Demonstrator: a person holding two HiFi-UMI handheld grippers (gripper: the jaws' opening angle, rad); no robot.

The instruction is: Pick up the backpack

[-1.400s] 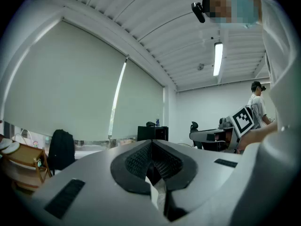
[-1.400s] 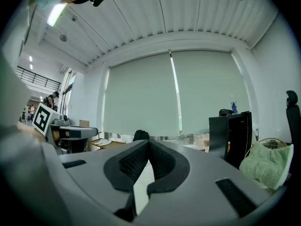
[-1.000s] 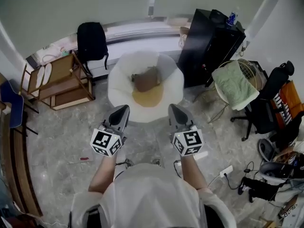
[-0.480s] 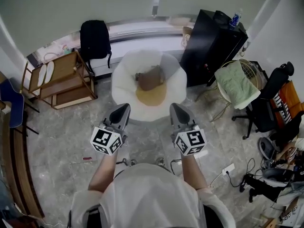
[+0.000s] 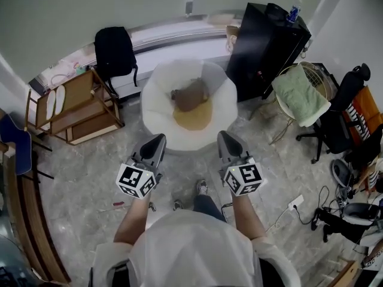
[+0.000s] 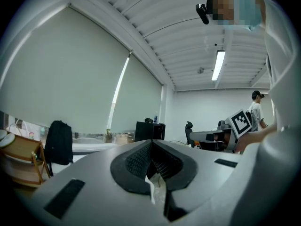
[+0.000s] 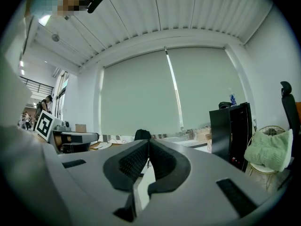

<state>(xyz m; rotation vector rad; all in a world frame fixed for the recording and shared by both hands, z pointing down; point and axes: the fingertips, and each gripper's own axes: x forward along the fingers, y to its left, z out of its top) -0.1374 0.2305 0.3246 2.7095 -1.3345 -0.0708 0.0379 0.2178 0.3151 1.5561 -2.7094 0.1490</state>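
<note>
While both are held level side by side, the left gripper [image 5: 158,140] and the right gripper [image 5: 224,136] each have their fingers pressed together with nothing between them. Their marker cubes show only black-and-white square patterns. Directly ahead on the grey floor [image 5: 84,172] sits a white beanbag [image 5: 161,85] holding a brown bundle [image 5: 190,94] and a yellow cushion [image 5: 192,117]. Left of it stands a wooden rack [image 5: 75,103]. The backpack [image 5: 114,51], black and upright, leans against the low window ledge [image 5: 173,34] just behind the rack's far corner, well apart from both grippers. Floor between the rack and the beanbag leads to it. Right of the beanbag is a black cabinet [image 5: 266,46] with a blue-labelled bottle [image 5: 292,12] on top, print too small to read. An office chair [image 5: 353,115] bears an orange cover with white lettering, illegible.
</note>
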